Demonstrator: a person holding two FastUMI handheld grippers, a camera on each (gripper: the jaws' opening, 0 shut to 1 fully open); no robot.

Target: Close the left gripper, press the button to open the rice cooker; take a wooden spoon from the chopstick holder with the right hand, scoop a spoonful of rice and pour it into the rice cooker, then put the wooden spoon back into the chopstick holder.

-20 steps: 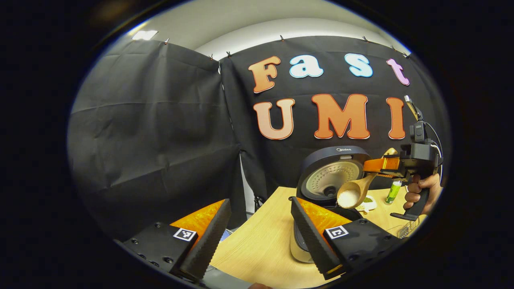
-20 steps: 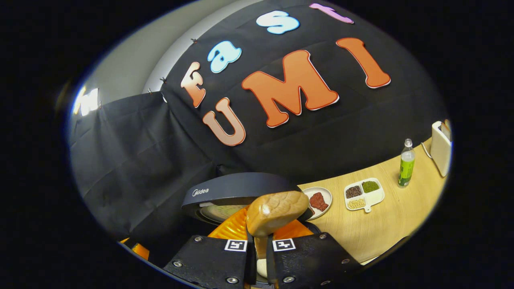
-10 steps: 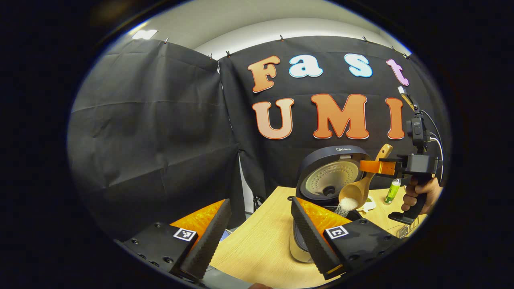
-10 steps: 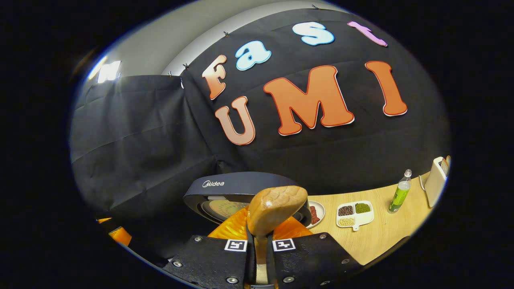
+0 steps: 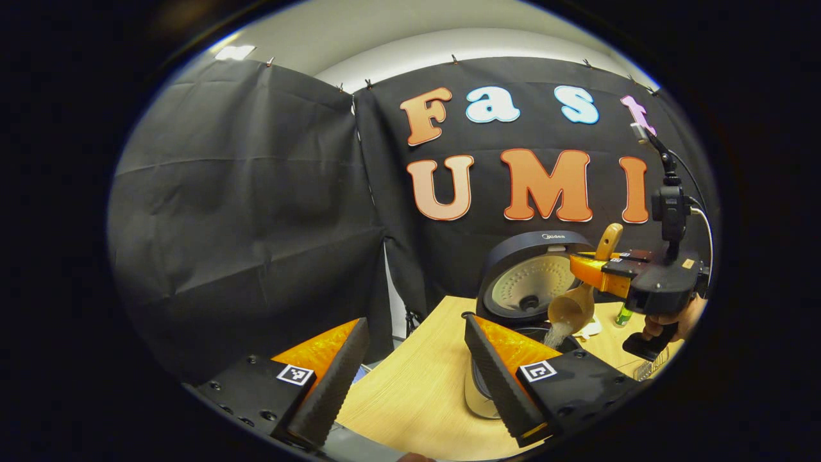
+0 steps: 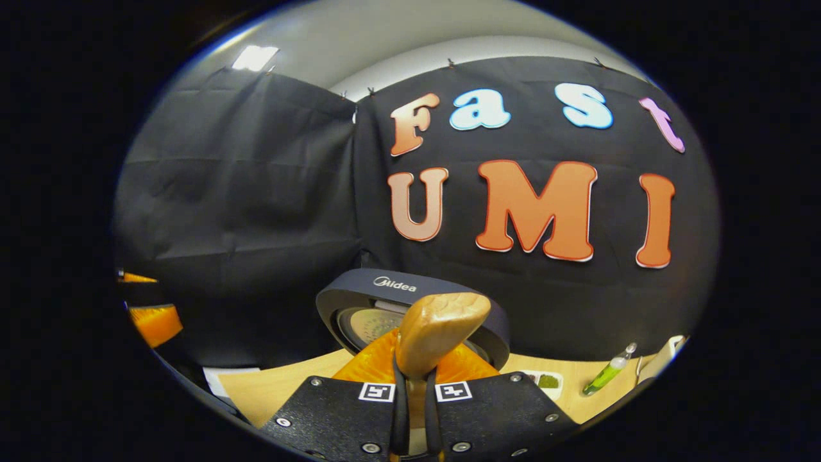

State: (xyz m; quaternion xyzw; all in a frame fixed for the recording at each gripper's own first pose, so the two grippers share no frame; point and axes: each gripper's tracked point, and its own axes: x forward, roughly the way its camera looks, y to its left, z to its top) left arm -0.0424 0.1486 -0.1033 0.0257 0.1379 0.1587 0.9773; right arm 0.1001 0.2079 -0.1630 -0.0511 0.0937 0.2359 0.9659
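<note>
Gripping the wooden spoon point(image 5: 580, 301), right tongs point(image 6: 411, 410) tip rice point(image 5: 555, 335) into rice cooker point(image 5: 529, 285); left tongs point(image 5: 410, 369) wide.

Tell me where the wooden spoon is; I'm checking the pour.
In the left gripper view, right of centre, the wooden spoon is clamped in the right gripper, tipped over the open rice cooker.

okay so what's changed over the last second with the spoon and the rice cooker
The right gripper has tipped the wooden spoon further over, so the rice that sat heaped in its bowl is now streaming down into the rice cooker. The handle end stands steeper. Unchanged: that gripper stays shut on the spoon, the cooker lid stays up, and the left gripper stays open and idle.
</note>
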